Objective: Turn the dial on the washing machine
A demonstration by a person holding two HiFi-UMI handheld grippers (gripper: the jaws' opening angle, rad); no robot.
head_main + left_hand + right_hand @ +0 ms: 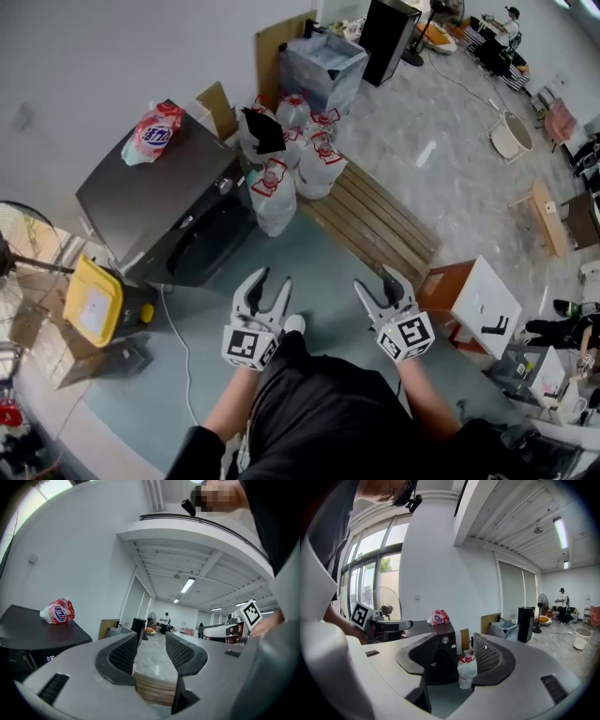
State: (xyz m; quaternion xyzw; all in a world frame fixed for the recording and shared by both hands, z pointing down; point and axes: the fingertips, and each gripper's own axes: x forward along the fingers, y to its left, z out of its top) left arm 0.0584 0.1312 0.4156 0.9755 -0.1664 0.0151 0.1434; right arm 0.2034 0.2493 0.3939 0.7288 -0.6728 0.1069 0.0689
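Note:
The dark grey washing machine (155, 202) stands at the left against the wall, and its small round dial (223, 186) sits on the front near the top right corner. A pink detergent bag (155, 131) lies on its lid. My left gripper (273, 278) and right gripper (375, 278) hang side by side over the floor, a good way short of the machine, both open and empty. In the right gripper view the dial (445, 640) shows far off between the open jaws of the right gripper (457, 646). The left gripper (151, 641) points past the machine (33, 637) at a bench.
Several white plastic bags (291, 164) with red print stand by the machine's right side. A slatted wooden bench (375, 220) runs behind them. A yellow container (94, 300) and a fan (23, 244) are at the left, and a white-topped box (483, 305) is at the right.

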